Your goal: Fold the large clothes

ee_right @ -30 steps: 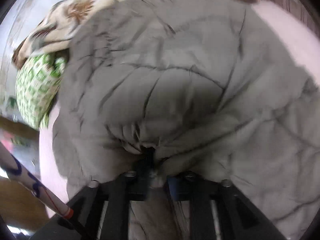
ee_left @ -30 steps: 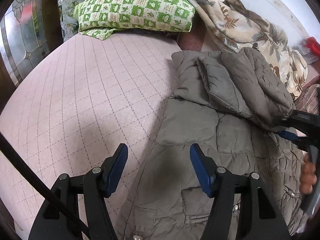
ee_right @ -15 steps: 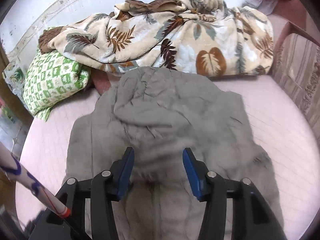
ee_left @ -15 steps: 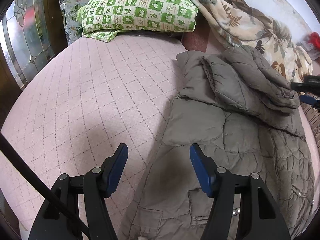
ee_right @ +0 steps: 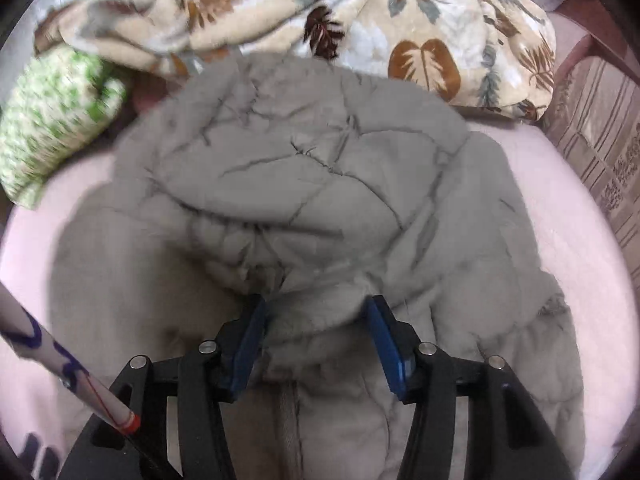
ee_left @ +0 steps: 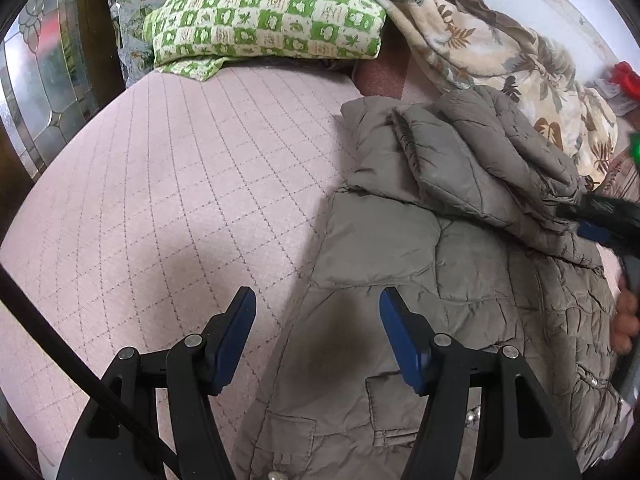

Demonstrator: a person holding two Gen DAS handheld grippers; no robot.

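A grey-olive quilted jacket [ee_left: 400, 248] lies flat on the pink quilted bed [ee_left: 160, 200], with its sleeve [ee_left: 472, 160] and hood folded over its upper part. My left gripper [ee_left: 316, 320] is open and empty above the jacket's left edge. In the right wrist view the jacket [ee_right: 312, 184] fills the middle. My right gripper [ee_right: 316, 332] is open with its blue pads either side of a bunched fold of the hood [ee_right: 316, 312]. It also shows at the right edge of the left wrist view [ee_left: 596, 220].
A green checked pillow [ee_left: 264, 16] and a leaf-print blanket [ee_left: 480, 40] lie at the head of the bed. The blanket [ee_right: 360, 12] lies just beyond the jacket. A striped cushion [ee_right: 600, 136] is at the right, a stained-glass panel [ee_left: 40, 80] at the left.
One second ago my right gripper was shut on the jacket's fabric. It has let go, pulled back, and now stands open at the hood fold. My left gripper moved slightly.
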